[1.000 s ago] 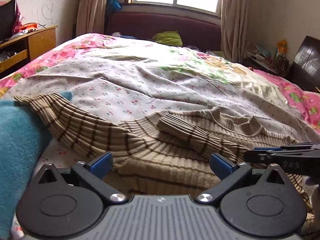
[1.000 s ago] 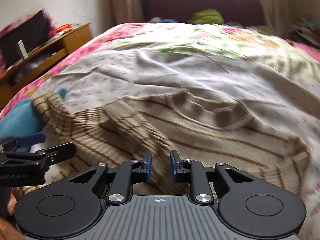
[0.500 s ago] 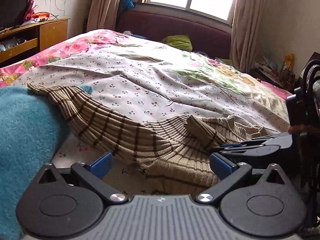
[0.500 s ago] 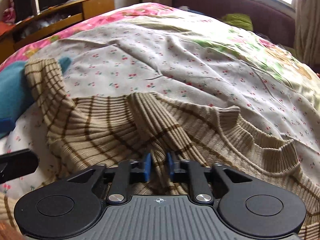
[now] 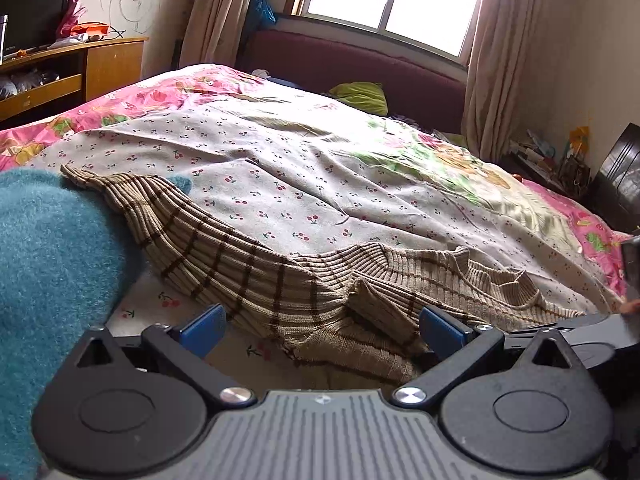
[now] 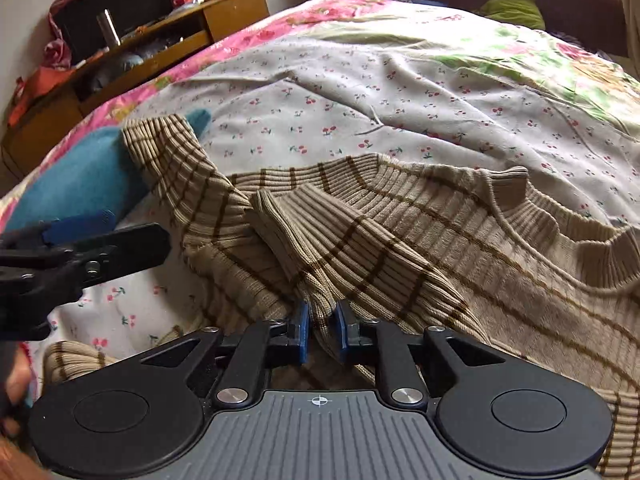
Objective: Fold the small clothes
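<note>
A beige ribbed sweater with brown stripes (image 5: 280,280) lies on the bed; it also shows in the right wrist view (image 6: 460,248). One sleeve stretches left over a teal garment (image 5: 48,248); the other sleeve is folded across the body. My left gripper (image 5: 320,326) is open and empty, just short of the sweater's near edge. My right gripper (image 6: 320,330) is shut on a fold of the sweater near the folded sleeve. The left gripper shows at the left in the right wrist view (image 6: 80,244).
The bed has a cherry-print sheet (image 5: 320,184) over a pink floral cover (image 5: 132,104). A wooden cabinet (image 5: 100,68) stands at the left, a maroon headboard (image 5: 360,64) and window behind, clutter and a dark object (image 5: 616,176) at the right.
My right gripper has closed on the sweater fabric and pulled the sleeve fold across the body. My left gripper has stayed open and shifted slightly around the sweater's left edge.
</note>
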A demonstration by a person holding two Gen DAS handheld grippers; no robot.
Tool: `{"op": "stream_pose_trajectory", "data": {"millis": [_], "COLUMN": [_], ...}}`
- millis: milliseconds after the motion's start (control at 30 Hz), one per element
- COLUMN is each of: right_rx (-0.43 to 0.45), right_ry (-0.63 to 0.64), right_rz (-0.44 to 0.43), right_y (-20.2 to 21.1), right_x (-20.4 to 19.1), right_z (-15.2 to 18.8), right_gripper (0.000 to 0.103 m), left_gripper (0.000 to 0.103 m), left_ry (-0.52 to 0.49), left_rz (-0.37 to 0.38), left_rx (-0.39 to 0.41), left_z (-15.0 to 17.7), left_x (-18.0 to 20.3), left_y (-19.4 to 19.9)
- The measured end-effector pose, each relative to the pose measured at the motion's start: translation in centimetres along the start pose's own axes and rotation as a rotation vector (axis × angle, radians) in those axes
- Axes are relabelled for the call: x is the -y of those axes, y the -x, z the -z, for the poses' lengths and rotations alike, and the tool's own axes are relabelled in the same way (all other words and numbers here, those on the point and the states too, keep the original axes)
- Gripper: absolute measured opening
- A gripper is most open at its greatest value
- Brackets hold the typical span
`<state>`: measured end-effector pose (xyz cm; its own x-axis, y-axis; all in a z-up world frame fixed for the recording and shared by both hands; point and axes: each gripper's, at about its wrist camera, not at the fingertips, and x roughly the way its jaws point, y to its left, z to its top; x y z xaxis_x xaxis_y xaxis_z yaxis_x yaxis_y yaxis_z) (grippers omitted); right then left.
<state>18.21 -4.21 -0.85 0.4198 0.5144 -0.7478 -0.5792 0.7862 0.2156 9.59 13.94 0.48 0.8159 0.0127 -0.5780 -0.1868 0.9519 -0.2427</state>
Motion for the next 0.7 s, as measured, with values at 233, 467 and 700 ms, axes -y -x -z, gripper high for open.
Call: {"op": "stream_pose_trajectory", "data": {"millis": [233,467,700], "right_rx": [0.083,-0.024,-0.128], "right_ry": [-0.048,0.061,0.228], "right_rz": [0.109,0.403,0.331], "right_y": [6.6,7.9,6.5], "right_x": [5.0,12.0,12.6], "right_z": [1.4,3.5,3.3], "right_gripper": [0.017,0.019,0.024], "left_gripper": [0.103,0.103,0.103], "left_ry": [-0.102,-0.251,-0.238], "left_rz": [0.024,0.074,-0.016], "left_rx": [0.005,-0.027,-0.12], "left_z": [-0.8,-2.1,0.0], "left_x": [3.1,7.9,6.5], "left_y": [-0.7,-4.7,-8.3]}}
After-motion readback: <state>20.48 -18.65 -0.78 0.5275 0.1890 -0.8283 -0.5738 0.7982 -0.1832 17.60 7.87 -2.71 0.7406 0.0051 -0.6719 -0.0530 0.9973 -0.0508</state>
